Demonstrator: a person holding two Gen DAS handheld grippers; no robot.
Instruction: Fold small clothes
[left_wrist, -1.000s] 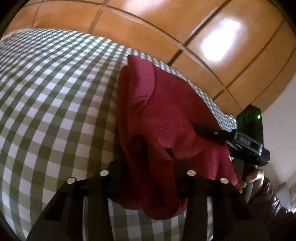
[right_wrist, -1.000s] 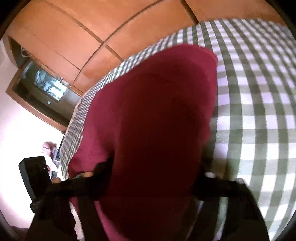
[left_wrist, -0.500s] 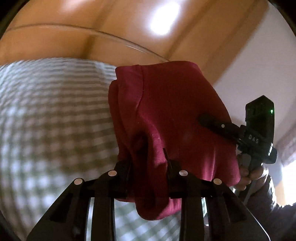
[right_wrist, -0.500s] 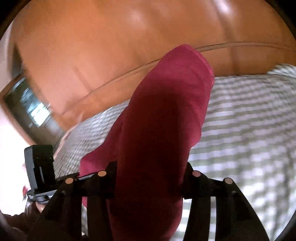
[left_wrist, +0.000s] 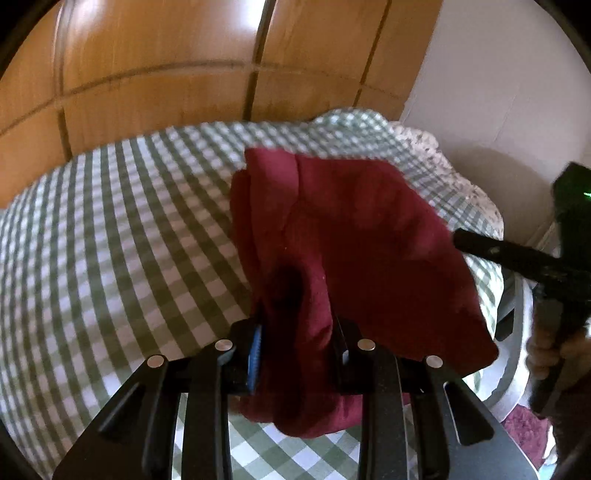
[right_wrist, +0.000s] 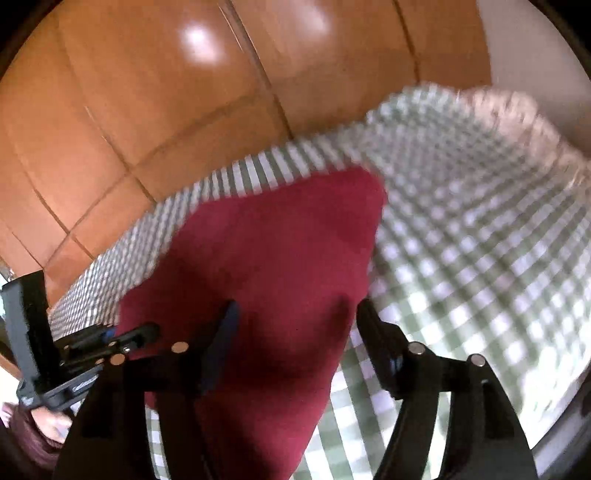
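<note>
You're swinging the maroon garment (left_wrist: 354, 236) toward the bed's (left_wrist: 110, 236) one-o'clock corner, left gripper (left_wrist: 295, 354) pinching it narrow, right gripper's (right_wrist: 295, 332) jaws opening around it, so release is likely nearing.

Your right gripper (right_wrist: 295, 332) is opening its jaws with the red garment (right_wrist: 280, 258) between them, above the checked bedsheet (right_wrist: 461, 229); your left gripper (right_wrist: 129, 336) meets the garment's left edge

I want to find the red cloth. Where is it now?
The red cloth is held up between both grippers, above the checked bedcover, in front of the wooden cupboard doors. It fills the middle of both wrist views.
</note>
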